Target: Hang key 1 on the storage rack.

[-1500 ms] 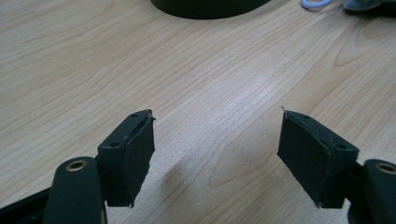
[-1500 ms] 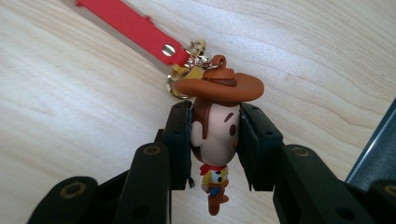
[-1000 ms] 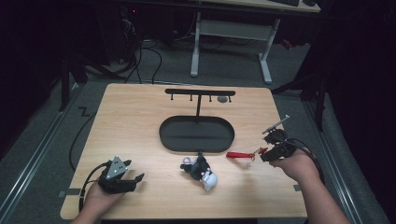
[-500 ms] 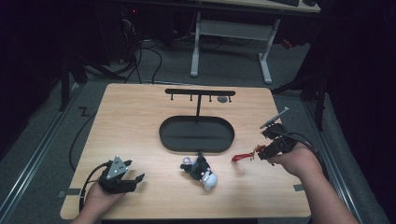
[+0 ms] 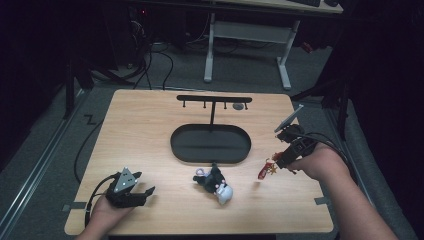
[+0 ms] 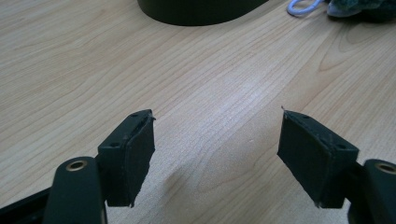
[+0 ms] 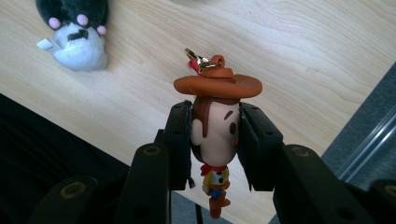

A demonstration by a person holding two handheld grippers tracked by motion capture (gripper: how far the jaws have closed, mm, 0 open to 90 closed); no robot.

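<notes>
My right gripper (image 7: 215, 140) is shut on a small cowboy figure keychain (image 7: 215, 126), its pads pressing both sides of the head under the brown hat. In the high view this gripper (image 5: 281, 159) hangs above the table's right side with the red keychain (image 5: 265, 170) dangling from it. A black and white plush toy (image 5: 216, 183) lies in front of the black oval tray (image 5: 210, 143). My left gripper (image 5: 141, 194) rests at the front left, open, with bare wood between its pads (image 6: 140, 149).
A black T-shaped hanger stand (image 5: 214, 102) rises from the tray, with small hooks under its bar. The wooden table (image 5: 140, 130) ends just right of my right hand. The plush toy (image 7: 77, 32) also lies beyond the held keychain in the right gripper view.
My right gripper has lifted the keychain off the table and drawn it slightly right. The left gripper and the plush toy have stayed put.
</notes>
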